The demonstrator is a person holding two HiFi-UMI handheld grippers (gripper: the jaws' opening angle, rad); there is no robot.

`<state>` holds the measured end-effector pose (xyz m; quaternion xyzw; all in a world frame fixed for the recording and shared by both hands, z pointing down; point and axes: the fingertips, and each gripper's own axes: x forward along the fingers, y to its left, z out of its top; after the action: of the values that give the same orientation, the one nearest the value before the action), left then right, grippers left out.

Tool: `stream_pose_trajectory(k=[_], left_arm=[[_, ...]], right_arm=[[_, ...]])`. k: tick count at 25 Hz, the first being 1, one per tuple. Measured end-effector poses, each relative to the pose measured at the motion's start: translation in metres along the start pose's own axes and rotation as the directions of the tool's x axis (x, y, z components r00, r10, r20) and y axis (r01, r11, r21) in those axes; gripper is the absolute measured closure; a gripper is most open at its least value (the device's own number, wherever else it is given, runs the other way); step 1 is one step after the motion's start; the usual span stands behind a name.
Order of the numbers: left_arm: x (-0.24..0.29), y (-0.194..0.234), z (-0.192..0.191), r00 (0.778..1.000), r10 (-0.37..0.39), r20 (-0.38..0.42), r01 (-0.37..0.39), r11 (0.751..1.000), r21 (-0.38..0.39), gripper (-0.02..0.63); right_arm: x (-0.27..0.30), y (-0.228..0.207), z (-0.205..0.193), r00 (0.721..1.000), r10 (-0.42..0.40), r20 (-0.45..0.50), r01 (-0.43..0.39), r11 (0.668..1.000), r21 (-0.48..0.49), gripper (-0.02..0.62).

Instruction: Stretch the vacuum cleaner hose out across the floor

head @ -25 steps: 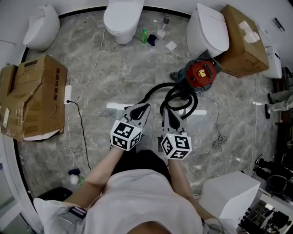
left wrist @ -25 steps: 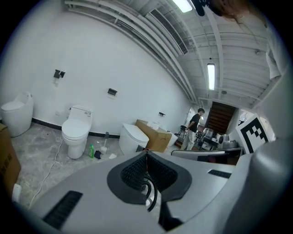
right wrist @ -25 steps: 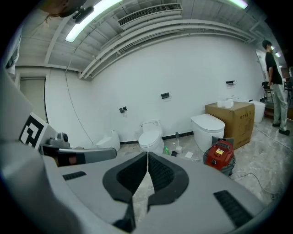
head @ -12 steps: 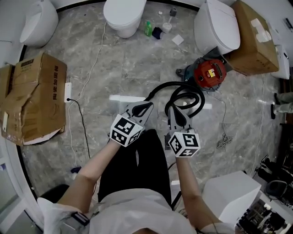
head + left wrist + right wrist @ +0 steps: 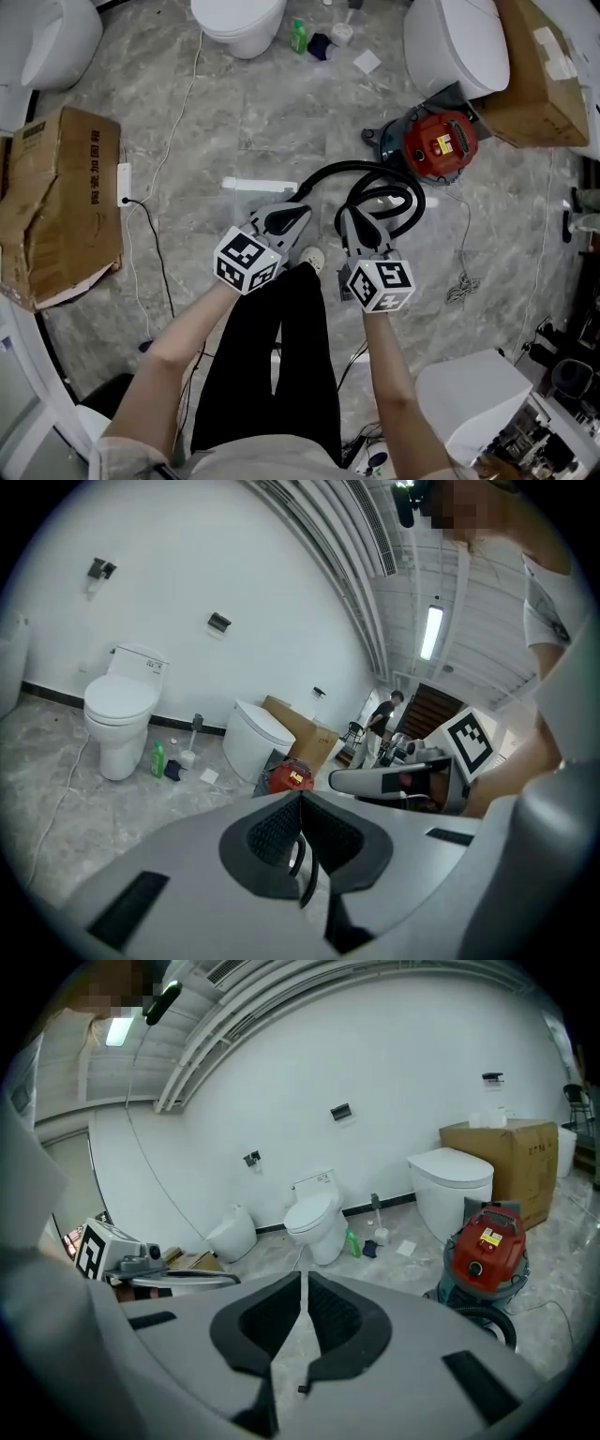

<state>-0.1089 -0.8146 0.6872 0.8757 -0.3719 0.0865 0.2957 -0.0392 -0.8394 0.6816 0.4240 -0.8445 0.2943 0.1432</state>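
Hose (image 5: pixel 352 167) sits curled up on the grey marble floor (image 5: pixel 234 131), so nothing is stretched out yet. It's a black loop coming off the red vacuum cleaner (image 5: pixel 441 142) and curling round just ahead of our two grippers, with one long arc swinging over toward the left side. The vacuum itself is parked close to the white toilet (image 5: pixel 455 52) and the cardboard box (image 5: pixel 534 66) at the upper right of the head view.

Our left gripper (image 5: pixel 292 215) is clamped shut. Its own view shows the dark pads (image 5: pixel 272 836) pressed together with nothing in between. Same deal with the right gripper (image 5: pixel 347 223): its pads (image 5: pixel 336 1321) meet down the middle and no hose is caught in there. Both grippers point forward and down at the floor, side by side but apart. The left tip is close to the near end of that long arc, and the right tip is at the edge of the loop. From above we can't tell whether either tip actually touches the hose.

Around us there's a second toilet (image 5: pixel 234 19) at the top with a green bottle (image 5: pixel 299 37) just beside it. A battered box (image 5: pixel 61 202) lies on the left, with a white power strip (image 5: pixel 124 183) right next to it. Our shoe (image 5: pixel 312 258) pokes out between the grippers.
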Motion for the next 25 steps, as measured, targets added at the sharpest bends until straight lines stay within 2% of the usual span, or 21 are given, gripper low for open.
stream_pose_trajectory(k=[9, 18, 25], left_arm=[[0.053, 0.049, -0.052, 1.0, -0.018, -0.025, 0.017, 0.998, -0.068, 0.597], [0.089, 0.116, -0.139, 0.996, 0.015, -0.093, -0.027, 0.992, -0.12, 0.597], [0.113, 0.163, -0.191, 0.989, 0.057, -0.14, -0.076, 0.989, -0.131, 0.595]], right_arm=[[0.065, -0.068, -0.054, 0.998, -0.057, -0.041, 0.061, 0.994, 0.093, 0.578], [0.13, -0.11, -0.131, 0.992, -0.068, -0.102, 0.084, 0.983, 0.16, 0.578], [0.176, -0.133, -0.178, 0.99, -0.034, -0.135, 0.059, 0.98, 0.189, 0.577]])
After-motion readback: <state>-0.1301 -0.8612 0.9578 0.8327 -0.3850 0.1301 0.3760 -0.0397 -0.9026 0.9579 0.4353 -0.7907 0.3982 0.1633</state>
